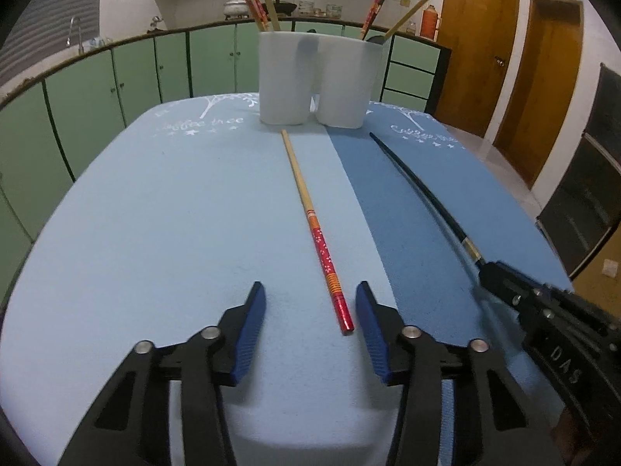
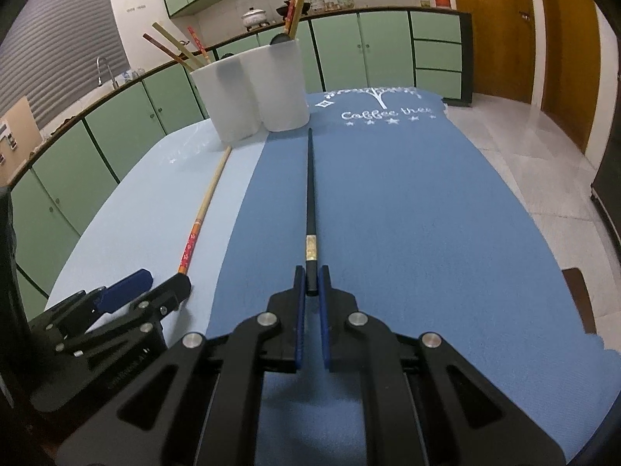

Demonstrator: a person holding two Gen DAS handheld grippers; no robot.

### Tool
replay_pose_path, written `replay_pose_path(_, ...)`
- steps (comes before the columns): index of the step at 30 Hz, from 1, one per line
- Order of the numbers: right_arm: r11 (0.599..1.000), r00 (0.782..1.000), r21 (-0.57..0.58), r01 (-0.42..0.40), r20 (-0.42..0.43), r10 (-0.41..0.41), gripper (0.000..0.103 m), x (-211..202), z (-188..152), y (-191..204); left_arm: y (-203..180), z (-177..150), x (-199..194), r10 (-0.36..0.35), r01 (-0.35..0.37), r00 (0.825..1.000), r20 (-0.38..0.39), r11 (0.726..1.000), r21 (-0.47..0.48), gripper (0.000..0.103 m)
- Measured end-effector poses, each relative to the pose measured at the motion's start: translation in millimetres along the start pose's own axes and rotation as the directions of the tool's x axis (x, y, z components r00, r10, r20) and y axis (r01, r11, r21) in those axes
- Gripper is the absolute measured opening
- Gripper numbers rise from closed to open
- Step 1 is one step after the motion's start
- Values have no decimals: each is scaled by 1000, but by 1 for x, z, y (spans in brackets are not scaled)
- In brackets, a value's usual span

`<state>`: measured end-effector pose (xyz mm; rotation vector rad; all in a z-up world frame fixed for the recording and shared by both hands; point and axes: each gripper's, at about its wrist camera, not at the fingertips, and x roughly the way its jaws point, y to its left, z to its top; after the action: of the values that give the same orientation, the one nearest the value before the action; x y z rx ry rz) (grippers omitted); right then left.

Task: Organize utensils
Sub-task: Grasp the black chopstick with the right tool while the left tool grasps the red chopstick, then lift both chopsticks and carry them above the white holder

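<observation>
Right gripper [image 2: 311, 285] clamped on black chopstick [image 2: 310, 194] butt; left gripper [image 1: 310, 303] unclenched astride red chopstick [image 1: 330, 268]. Light, stiff, slippery; best gripped near thick ends.

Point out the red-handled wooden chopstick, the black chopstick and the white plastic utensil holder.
red-handled wooden chopstick [image 1: 324, 250], left wrist view, on its red patterned handle.
black chopstick [image 2: 310, 194], right wrist view, on its mid shaft.
white plastic utensil holder [image 1: 285, 77], left wrist view, on its left compartment's front wall.
</observation>
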<state>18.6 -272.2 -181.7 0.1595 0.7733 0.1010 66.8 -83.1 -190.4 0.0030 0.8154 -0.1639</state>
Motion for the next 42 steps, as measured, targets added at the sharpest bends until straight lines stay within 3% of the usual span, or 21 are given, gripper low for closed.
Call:
replay_pose_path(6, 1000, 1000, -13, 7, 9, -7, 6, 0, 4, 0, -1, -1, -2, 25, -25, 1000, 12, 1000, 7, 6)
replay_pose_path(16, 999, 1000, -50, 11, 14, -10, 6, -4, 8, 3, 4, 4, -15, 12, -12, 1000, 19, 1000, 15, 6)
replay_pose_path(24, 996, 998, -90, 15, 59, -10, 6, -19, 21, 7, 4, 24, -47, 17, -23, 994, 109, 998, 59, 6)
replay_pose_path(33, 994, 989, -106, 7, 145, 9, 6, -51, 60, 6, 8, 57, -83, 9, -24, 976, 218, 998, 66, 6)
replay_pose_path(37, 993, 982, -116, 5, 186, 17, 6, -64, 75, 7, 13, 69, -90, -5, -8, 975, 221, 998, 58, 6)
replay_pose_path(42, 993, 986, -121, 8, 168, 12, 6, -60, 69, 10, 20, 65, -81, -10, 3, 983, 181, 999, 40, 6)
